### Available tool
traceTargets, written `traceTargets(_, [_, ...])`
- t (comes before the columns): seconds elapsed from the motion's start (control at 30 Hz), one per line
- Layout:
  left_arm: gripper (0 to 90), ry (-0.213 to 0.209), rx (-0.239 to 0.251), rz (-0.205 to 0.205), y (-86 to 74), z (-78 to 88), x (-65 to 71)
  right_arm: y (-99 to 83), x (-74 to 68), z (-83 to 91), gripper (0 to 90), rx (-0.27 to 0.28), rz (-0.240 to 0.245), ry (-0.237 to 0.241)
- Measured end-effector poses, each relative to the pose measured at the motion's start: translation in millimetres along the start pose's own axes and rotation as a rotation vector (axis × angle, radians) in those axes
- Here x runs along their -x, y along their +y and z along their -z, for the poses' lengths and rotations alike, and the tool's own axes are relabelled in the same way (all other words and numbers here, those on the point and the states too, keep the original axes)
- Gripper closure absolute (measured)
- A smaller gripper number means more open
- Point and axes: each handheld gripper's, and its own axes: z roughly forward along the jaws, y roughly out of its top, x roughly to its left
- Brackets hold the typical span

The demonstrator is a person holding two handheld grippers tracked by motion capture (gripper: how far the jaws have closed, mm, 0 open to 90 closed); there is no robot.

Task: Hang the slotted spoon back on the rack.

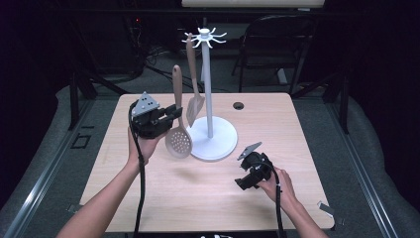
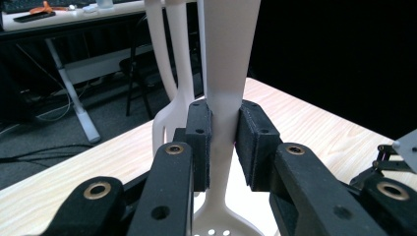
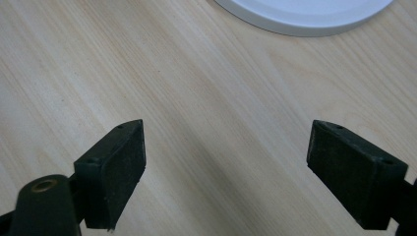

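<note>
A beige slotted spoon [image 1: 178,130] is held upright above the table, its perforated bowl down and its handle up. My left gripper [image 1: 174,115] is shut on its handle [image 2: 223,123], with both pads pressed against it. Just behind it a beige slotted spatula [image 1: 193,84] hangs from a hook of the white utensil stand [image 1: 208,84], whose round base [image 1: 218,144] rests on the table. The spatula [image 2: 169,98] also shows behind the spoon in the left gripper view. My right gripper [image 1: 243,181] rests low over the wooden table at the front right, open, with bare wood between its pads [image 3: 118,169].
The stand's base edge [image 3: 305,17] lies just ahead of the right gripper. A round cable hole [image 1: 238,105] sits near the table's far edge. A dark chair [image 1: 277,44] stands beyond the table. A desk with clutter [image 2: 59,19] stands in the background.
</note>
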Motion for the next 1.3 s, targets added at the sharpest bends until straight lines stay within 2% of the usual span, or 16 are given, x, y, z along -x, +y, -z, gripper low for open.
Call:
traceTargets(0.73, [76.6,0.024,-0.023,0.035,37.5,-28.2,3.0,-0.1,0.2,0.8,14.4,-0.002,0.0,0.002])
traceTargets(1.3, [76.6,0.058,-0.046,0.022,48.9,-41.8,5.2,-0.1,0.4,0.5,14.4,0.0,0.005,0.002])
